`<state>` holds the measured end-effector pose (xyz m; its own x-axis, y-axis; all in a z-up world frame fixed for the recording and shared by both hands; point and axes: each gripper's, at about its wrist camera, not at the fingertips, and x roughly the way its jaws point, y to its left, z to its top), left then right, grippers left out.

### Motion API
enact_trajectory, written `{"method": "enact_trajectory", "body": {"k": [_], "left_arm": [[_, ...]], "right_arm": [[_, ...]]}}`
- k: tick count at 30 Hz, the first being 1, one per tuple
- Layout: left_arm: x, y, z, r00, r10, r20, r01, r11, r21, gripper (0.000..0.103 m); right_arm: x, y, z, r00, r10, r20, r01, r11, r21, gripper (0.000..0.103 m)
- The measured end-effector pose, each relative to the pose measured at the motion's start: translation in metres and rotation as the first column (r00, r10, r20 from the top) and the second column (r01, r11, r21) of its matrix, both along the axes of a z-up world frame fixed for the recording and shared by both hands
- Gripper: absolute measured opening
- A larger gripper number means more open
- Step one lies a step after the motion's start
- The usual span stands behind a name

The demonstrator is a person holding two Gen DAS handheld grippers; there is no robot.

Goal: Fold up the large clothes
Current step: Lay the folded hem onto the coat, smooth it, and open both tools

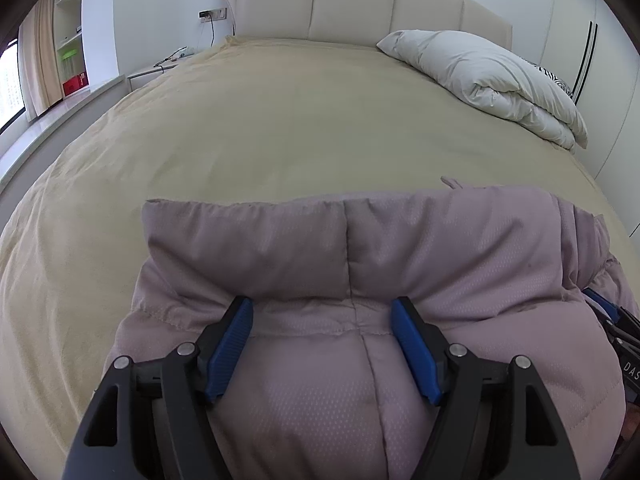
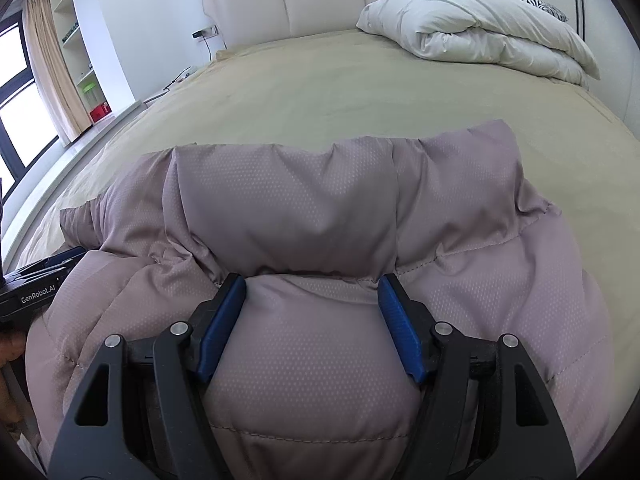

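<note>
A mauve padded jacket (image 1: 360, 248) lies folded on the near part of the beige bed (image 1: 260, 120); it also shows in the right wrist view (image 2: 320, 208). My left gripper (image 1: 322, 312) is open, its blue fingers (image 1: 230, 348) spread over the jacket's left half, resting on or just above the puffy fabric. My right gripper (image 2: 312, 286) is open the same way over the jacket's right half, blue fingers (image 2: 400, 332) spread. The other gripper's black body shows at each view's edge (image 2: 36, 292). Nothing is held between either pair of fingers.
A folded white duvet (image 1: 492, 80) lies at the bed's far right by the cream headboard (image 1: 360, 4). A nightstand (image 1: 156, 70) with cables, shelves (image 1: 70, 40) and a window stand to the left. The bed (image 2: 360, 92) stretches beyond the jacket.
</note>
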<state>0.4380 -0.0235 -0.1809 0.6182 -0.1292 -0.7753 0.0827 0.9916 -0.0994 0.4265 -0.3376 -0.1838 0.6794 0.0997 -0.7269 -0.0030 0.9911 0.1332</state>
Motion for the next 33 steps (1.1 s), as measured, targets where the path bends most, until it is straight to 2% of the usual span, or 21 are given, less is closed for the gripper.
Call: {"method": "enact_trajectory", "body": {"k": [3, 5, 8, 11, 12, 14, 15, 16, 18, 20, 27, 31, 33], "left_arm": [[0.000, -0.001, 0.006, 1.000, -0.002, -0.017, 0.002, 1.000, 0.004, 0.075], [-0.004, -0.001, 0.019, 0.999, -0.005, -0.032, 0.005, 1.000, 0.015, 0.074], [-0.035, -0.001, 0.053, 0.999, 0.007, 0.048, -0.007, 1.000, -0.020, 0.073], [-0.063, -0.013, 0.082, 0.992, -0.009, 0.127, 0.015, 0.999, -0.047, 0.073], [-0.069, -0.020, 0.084, 0.991, -0.031, 0.128, 0.038, 0.998, -0.051, 0.073], [-0.071, -0.040, 0.078, 0.991, -0.085, 0.105, 0.085, 0.996, -0.001, 0.073], [-0.070, -0.050, 0.067, 0.991, -0.104, 0.086, 0.100, 0.993, 0.056, 0.073], [-0.068, -0.055, 0.054, 0.992, -0.111, 0.064, 0.105, 0.990, 0.090, 0.075], [-0.067, -0.049, 0.035, 0.993, -0.101, 0.063, 0.096, 0.992, 0.082, 0.078], [-0.064, -0.042, 0.027, 0.994, -0.093, 0.062, 0.090, 0.995, 0.044, 0.080], [-0.052, -0.035, 0.009, 0.994, -0.083, 0.068, 0.083, 0.997, 0.009, 0.082], [-0.053, -0.029, 0.013, 0.995, -0.091, 0.051, 0.092, 0.995, -0.023, 0.081], [-0.061, -0.020, 0.028, 0.996, -0.074, 0.043, 0.076, 0.996, -0.039, 0.074]], "right_arm": [[-0.002, 0.008, 0.001, 1.000, -0.003, 0.000, 0.002, 0.999, -0.036, 0.067], [-0.002, 0.009, 0.007, 1.000, 0.007, -0.030, -0.008, 0.999, -0.032, 0.068], [-0.013, 0.009, 0.032, 0.998, 0.012, -0.058, -0.013, 1.000, -0.017, 0.068], [-0.036, 0.008, 0.063, 0.999, -0.011, 0.036, 0.007, 0.994, 0.110, 0.068], [-0.039, 0.014, 0.070, 0.999, 0.006, 0.045, -0.013, 0.989, 0.144, 0.068], [-0.045, 0.039, 0.073, 0.997, 0.075, 0.035, -0.079, 0.988, 0.129, 0.068], [-0.045, 0.053, 0.069, 0.994, 0.110, 0.013, -0.110, 0.990, 0.084, 0.068], [-0.045, 0.071, 0.056, 0.989, 0.145, -0.028, -0.145, 0.989, 0.000, 0.069], [-0.048, 0.089, 0.036, 0.987, 0.158, -0.037, -0.161, 0.980, -0.118, 0.069], [-0.048, 0.091, 0.029, 0.987, 0.156, -0.023, -0.158, 0.980, -0.120, 0.069], [-0.038, 0.090, 0.010, 0.990, 0.143, -0.005, -0.143, 0.982, -0.128, 0.069], [-0.038, 0.087, 0.010, 0.989, 0.146, -0.013, -0.147, 0.980, -0.134, 0.069], [-0.039, 0.085, 0.023, 0.988, 0.149, -0.033, -0.152, 0.981, -0.123, 0.067]]}}
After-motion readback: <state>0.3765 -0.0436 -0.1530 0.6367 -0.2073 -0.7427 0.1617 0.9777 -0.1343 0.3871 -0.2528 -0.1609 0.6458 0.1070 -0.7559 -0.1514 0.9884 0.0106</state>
